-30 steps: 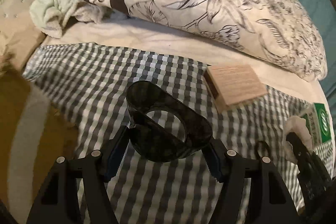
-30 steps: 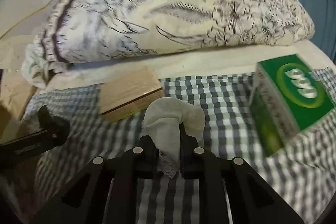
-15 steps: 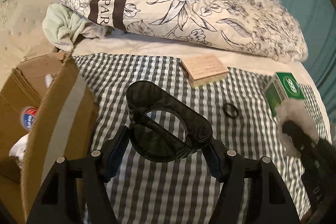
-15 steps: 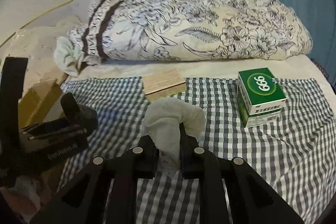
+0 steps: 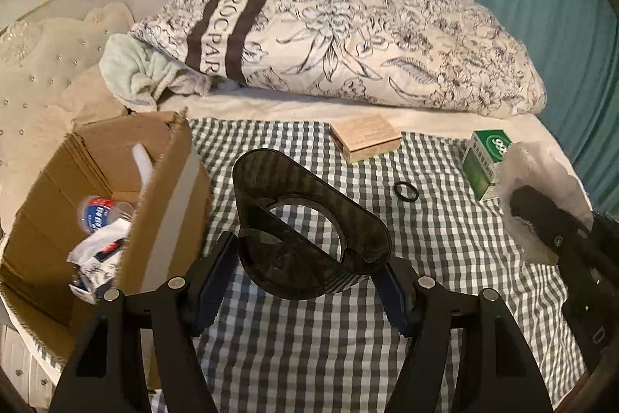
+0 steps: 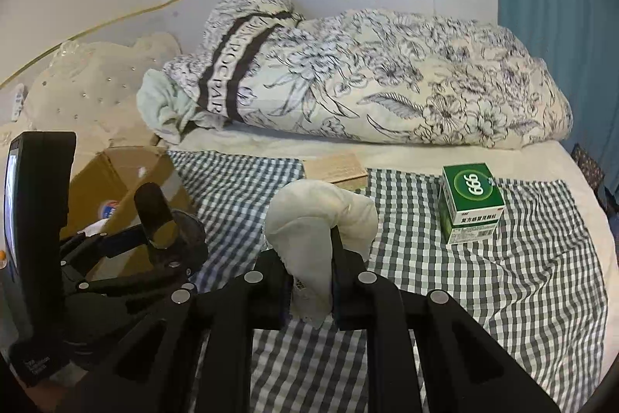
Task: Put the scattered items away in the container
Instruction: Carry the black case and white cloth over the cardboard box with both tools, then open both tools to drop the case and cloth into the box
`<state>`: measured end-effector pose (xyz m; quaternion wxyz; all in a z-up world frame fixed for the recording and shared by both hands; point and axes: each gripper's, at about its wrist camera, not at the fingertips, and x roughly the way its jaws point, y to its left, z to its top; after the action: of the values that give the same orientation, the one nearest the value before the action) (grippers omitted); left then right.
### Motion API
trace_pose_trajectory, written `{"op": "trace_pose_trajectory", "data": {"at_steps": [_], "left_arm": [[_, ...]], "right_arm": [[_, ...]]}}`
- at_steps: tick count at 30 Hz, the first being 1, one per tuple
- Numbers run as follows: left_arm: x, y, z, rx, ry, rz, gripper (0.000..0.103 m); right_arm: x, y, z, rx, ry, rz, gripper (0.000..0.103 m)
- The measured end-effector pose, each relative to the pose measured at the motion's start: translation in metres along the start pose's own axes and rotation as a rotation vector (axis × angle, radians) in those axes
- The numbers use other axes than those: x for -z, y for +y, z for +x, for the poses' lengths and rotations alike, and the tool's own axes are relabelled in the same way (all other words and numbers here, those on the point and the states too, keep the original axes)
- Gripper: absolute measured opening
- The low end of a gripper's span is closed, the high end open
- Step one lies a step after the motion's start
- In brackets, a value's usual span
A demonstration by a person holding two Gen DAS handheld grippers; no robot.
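My left gripper (image 5: 305,281) is shut on a dark smoky plastic holder with a round hole (image 5: 309,227) and holds it above the checked cloth, right of the open cardboard box (image 5: 162,204). The box holds a small bottle and crumpled packets. My right gripper (image 6: 309,281) is shut on a cream cloth bundle (image 6: 321,219) above the cloth. On the cloth lie a tan flat box (image 5: 367,136), a green box marked 999 (image 6: 470,202) and a small black ring (image 5: 406,190). The left gripper and the holder show at the left in the right wrist view (image 6: 170,235).
A checked cloth (image 5: 309,335) covers the bed. A rolled floral duvet (image 5: 367,49) and a pale green towel (image 5: 135,72) lie along the back. A cream padded headboard (image 5: 35,64) is at the left and a teal curtain (image 5: 549,6) at the right.
Both grippers have pulled back and up with their loads. The cardboard box has come into view at the left, and the green box and ring now show farther away.
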<state>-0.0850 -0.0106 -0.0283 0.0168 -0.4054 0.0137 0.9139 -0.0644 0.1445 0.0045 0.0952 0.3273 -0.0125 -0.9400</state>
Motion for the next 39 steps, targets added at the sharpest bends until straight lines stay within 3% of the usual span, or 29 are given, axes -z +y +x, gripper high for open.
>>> {"op": "trace_pose_trajectory", "data": {"at_steps": [12, 22, 31, 36, 39], "left_arm": [[-0.007, 0.051, -0.048, -0.083, -0.097, -0.047, 0.069], [0.002, 0.129, -0.071, -0.176, -0.143, -0.148, 0.069], [0.017, 0.200, -0.042, -0.178, -0.092, -0.273, 0.067], [0.024, 0.219, -0.023, -0.186, -0.046, -0.310, 0.068], [0.028, 0.232, -0.013, -0.243, -0.018, -0.345, 0.086]], "right_arm": [[-0.006, 0.055, -0.029, -0.061, -0.037, -0.100, 0.015], [-0.012, 0.128, -0.017, -0.168, -0.029, -0.198, 0.015], [-0.011, 0.200, 0.019, -0.254, 0.003, -0.275, 0.015], [-0.009, 0.220, 0.043, -0.271, 0.041, -0.288, 0.017], [-0.007, 0.228, 0.055, -0.295, 0.057, -0.295, 0.019]]}}
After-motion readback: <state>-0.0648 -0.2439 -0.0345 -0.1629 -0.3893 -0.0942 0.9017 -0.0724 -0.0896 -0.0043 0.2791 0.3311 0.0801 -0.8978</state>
